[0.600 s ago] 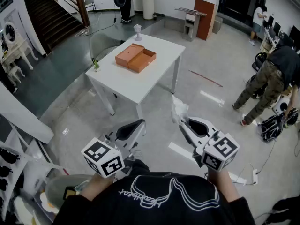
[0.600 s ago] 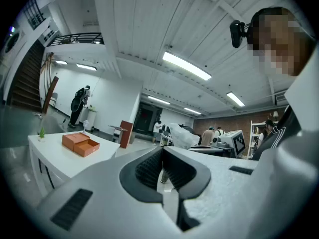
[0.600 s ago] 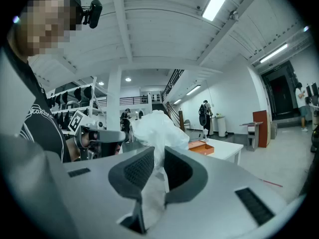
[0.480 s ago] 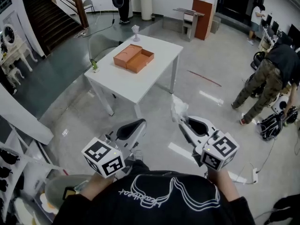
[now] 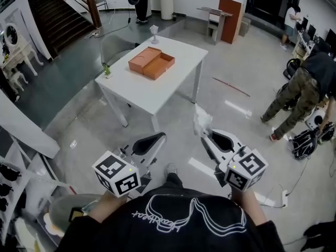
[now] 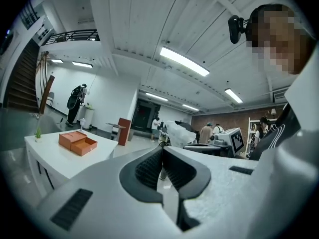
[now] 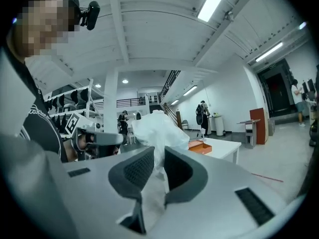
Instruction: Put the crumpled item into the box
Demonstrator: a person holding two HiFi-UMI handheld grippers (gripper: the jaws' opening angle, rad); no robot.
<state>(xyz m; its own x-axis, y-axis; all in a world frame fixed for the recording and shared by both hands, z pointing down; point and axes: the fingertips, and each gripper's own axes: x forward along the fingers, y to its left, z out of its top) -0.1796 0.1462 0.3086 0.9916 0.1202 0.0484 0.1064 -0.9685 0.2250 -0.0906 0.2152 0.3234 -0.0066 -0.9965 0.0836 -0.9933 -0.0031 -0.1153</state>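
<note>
Polished grey flooring (image 5: pixel 79 125) covers an open hall, with a dark staircase (image 5: pixel 55 14) rising at the far left of the head view. A white table (image 5: pixel 181 70) stands ahead of the operator, well apart from both grippers. A bystander in camouflage trousers (image 5: pixel 294 101) bends over at the right edge of the hall. On the table lies an orange box (image 5: pixel 152 63) with its lid folded open beside it, and a small green plant (image 5: pixel 107 71) sits near the table's left corner. The left gripper (image 6: pixel 162 152) is held low in front of the operator, its jaws pressed together with nothing between them. The right gripper (image 7: pixel 158 156) is held alongside it at similar height, its jaws clenched on the crumpled white item (image 7: pixel 155 128), which bulges above the pads and trails down between them. In the head view the item stands up from the right gripper's tip over bare floor, short of the table and clear of the box.
</note>
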